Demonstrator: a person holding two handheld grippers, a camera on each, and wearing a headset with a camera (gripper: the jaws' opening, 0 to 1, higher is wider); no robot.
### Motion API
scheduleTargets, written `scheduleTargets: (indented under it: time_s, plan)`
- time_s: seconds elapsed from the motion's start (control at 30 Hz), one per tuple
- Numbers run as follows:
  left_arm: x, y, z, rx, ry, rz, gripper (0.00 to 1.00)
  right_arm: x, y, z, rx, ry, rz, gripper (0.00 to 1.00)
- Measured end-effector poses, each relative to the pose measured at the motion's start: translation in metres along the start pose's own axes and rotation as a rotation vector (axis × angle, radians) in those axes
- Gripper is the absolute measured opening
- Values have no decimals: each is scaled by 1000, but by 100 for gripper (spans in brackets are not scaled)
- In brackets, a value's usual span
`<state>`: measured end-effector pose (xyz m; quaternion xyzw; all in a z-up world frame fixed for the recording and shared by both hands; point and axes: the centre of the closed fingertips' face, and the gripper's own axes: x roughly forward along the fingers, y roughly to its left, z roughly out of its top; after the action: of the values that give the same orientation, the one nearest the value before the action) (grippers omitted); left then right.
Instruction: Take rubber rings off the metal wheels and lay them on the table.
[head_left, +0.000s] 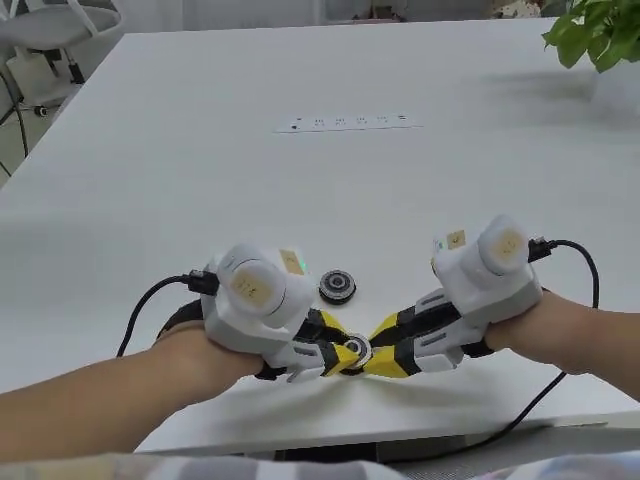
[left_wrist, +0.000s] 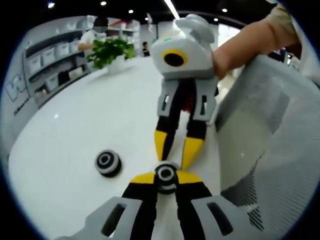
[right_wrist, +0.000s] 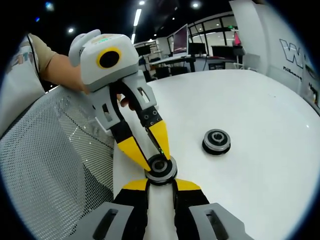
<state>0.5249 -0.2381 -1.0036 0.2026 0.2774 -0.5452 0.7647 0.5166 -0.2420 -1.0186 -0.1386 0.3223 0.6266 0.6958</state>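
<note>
Metal wheel (head_left: 357, 350) — clamped between left tongs (left_wrist: 165, 179) and right tongs (right_wrist: 160, 184)

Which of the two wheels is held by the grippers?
The wheel nearest the person, pinched between the left gripper and right gripper; the other wheel lies alone on the table beyond them.

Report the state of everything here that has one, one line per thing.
held wheel: clamped from two sides, not stripped as far as I can tell.
left gripper: shut on the held wheel.
right gripper: shut on the held wheel, facing the left gripper.
loose wheel: flat on the table, untouched, black rubber ring still on.
</note>
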Motion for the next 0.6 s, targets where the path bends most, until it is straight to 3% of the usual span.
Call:
scheduleTargets:
  time_s: [0.13,0.6]
  plan:
    - [0,0,0,0,0,3,14,-1,1,-5,2,13,-1,6]
    - [0,0,-1,5,2,17,14,-2,1,-6,54,15,1,1]
